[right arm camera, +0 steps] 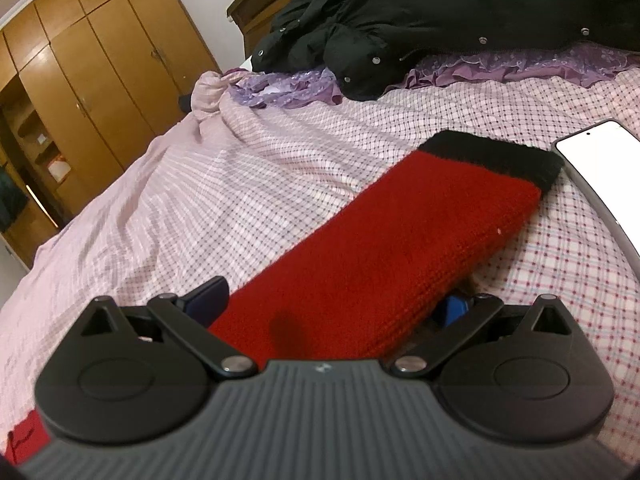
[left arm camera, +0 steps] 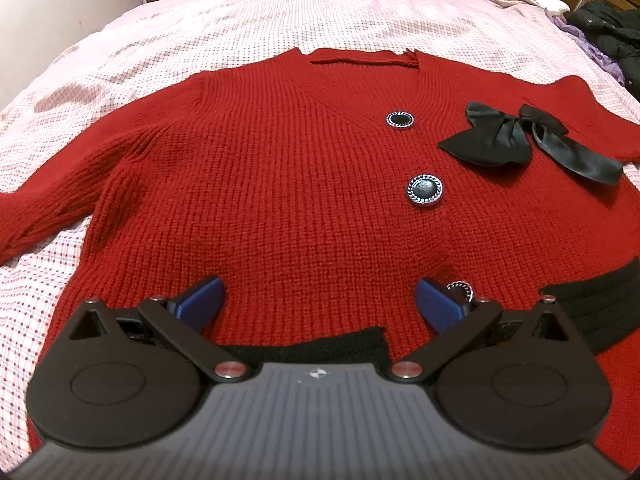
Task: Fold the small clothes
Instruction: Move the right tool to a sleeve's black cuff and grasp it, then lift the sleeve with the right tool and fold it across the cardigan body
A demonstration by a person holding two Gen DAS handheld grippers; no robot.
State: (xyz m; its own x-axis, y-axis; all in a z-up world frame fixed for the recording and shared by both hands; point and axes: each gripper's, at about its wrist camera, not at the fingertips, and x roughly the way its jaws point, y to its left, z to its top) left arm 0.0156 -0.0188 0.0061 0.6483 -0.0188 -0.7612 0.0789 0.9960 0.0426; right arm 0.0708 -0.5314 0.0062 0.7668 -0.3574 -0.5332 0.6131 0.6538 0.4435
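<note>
A red knit cardigan lies spread face up on the bed, with two dark round buttons, a black satin bow and a black ribbed hem. My left gripper hovers open over the lower front of the cardigan, its blue pads wide apart and nothing between them. In the right wrist view a red sleeve with a black cuff stretches away from me. My right gripper is open, with the sleeve's near part lying between its blue pads; its right pad is partly hidden by the knit.
The bed is covered by a pink checked sheet. A black puffer jacket and purple frilly fabric lie at the bed's far side. A phone with a lit white screen rests beside the cuff. Wooden wardrobes stand beyond.
</note>
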